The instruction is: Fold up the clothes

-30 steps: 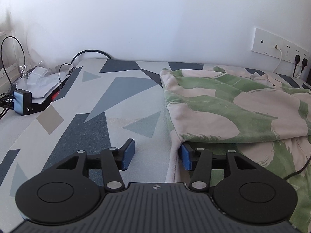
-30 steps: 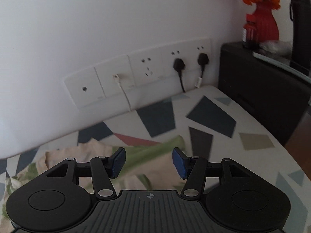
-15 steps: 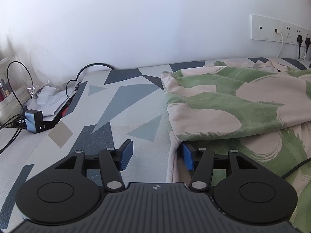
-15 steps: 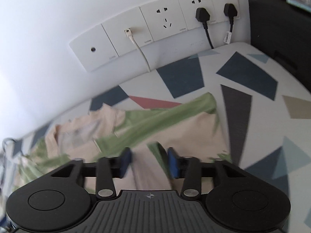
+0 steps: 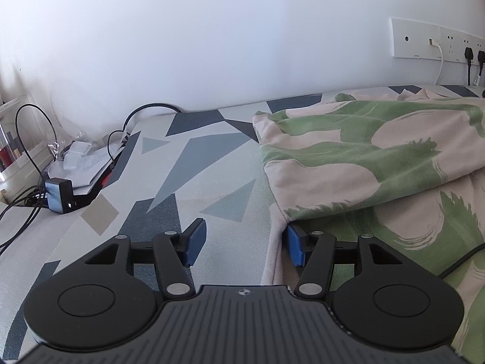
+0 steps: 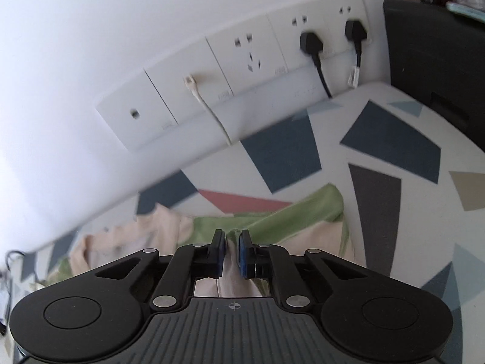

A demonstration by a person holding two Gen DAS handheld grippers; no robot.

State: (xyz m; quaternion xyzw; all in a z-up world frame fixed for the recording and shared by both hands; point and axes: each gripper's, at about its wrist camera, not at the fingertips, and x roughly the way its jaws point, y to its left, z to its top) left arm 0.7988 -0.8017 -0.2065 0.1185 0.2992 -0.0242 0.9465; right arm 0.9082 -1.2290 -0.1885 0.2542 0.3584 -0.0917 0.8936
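My right tongs (image 6: 232, 253) are closing on a pinch of the shirt (image 5: 363, 157) lying on the bed (image 5: 194, 163), so I should let them bite firmly before lifting, while my left tongs (image 5: 242, 244), opening, straddle its near edge unclamped.

One garment (image 5: 363, 157) in cream and green lies on one patterned tabletop (image 5: 194, 182). The far wall carries one socket strip (image 6: 236, 69) of four plates, with two black plugs (image 6: 309, 42) and one white cable (image 6: 209, 109). At far left sits one grey adapter box (image 5: 59, 195).
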